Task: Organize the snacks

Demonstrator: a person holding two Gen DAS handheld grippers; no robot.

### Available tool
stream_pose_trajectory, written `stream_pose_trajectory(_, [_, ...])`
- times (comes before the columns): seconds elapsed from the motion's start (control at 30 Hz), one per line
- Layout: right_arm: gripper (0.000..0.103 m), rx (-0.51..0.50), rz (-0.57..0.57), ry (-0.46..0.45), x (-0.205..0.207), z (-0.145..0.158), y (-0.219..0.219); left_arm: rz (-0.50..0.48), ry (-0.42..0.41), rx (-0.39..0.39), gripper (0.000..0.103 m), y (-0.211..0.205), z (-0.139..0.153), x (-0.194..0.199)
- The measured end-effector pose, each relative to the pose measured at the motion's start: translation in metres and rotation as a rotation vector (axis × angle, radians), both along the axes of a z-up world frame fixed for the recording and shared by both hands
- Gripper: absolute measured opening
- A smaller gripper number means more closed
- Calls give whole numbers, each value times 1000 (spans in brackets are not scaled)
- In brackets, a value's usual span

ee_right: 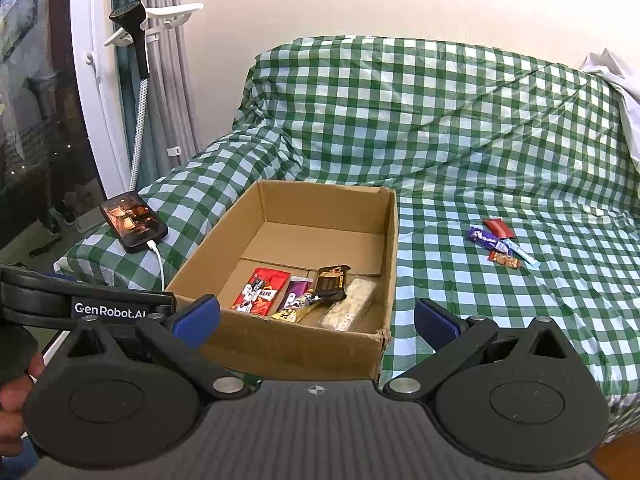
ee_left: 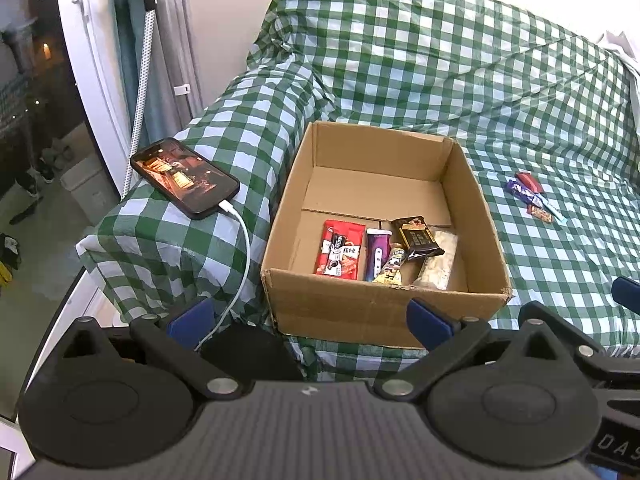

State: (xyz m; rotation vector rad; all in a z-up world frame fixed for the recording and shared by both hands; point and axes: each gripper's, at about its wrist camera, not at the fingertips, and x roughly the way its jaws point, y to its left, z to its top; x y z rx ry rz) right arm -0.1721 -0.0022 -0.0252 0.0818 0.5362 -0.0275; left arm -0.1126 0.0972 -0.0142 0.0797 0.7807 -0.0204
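While both grippers hang back from the sofa's front edge, the left gripper [ee_left: 312,320] and right gripper [ee_right: 318,318] each stand spread wide and hold nothing. The cardboard box [ee_left: 360,308] sits on the green checked cover [ee_right: 460,152], its far half bare; a red packet [ee_left: 340,254], a purple stick [ee_left: 377,254], a black bar [ee_left: 418,238] and a pale bar [ee_left: 438,260] lie along its near wall. Loose snacks [ee_right: 500,246] lie well apart on open seat. A charging phone [ee_left: 185,178] rests on the armrest. Readable: "GenRobot.AI".
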Motion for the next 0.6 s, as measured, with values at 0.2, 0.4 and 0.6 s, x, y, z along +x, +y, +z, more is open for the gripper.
stream_pose_trajectory(0.2, [102, -2, -3, 0, 1, 0, 2, 2, 2, -1, 103, 1, 0, -2])
stream_pose_trajectory(0.4, [102, -2, -2, 1, 1, 0, 2, 2, 4, 1, 103, 1, -1, -3])
stream_pose_trajectory(0.6, [102, -1, -1, 4, 0, -1, 3, 3, 8, 1, 103, 1, -2, -3])
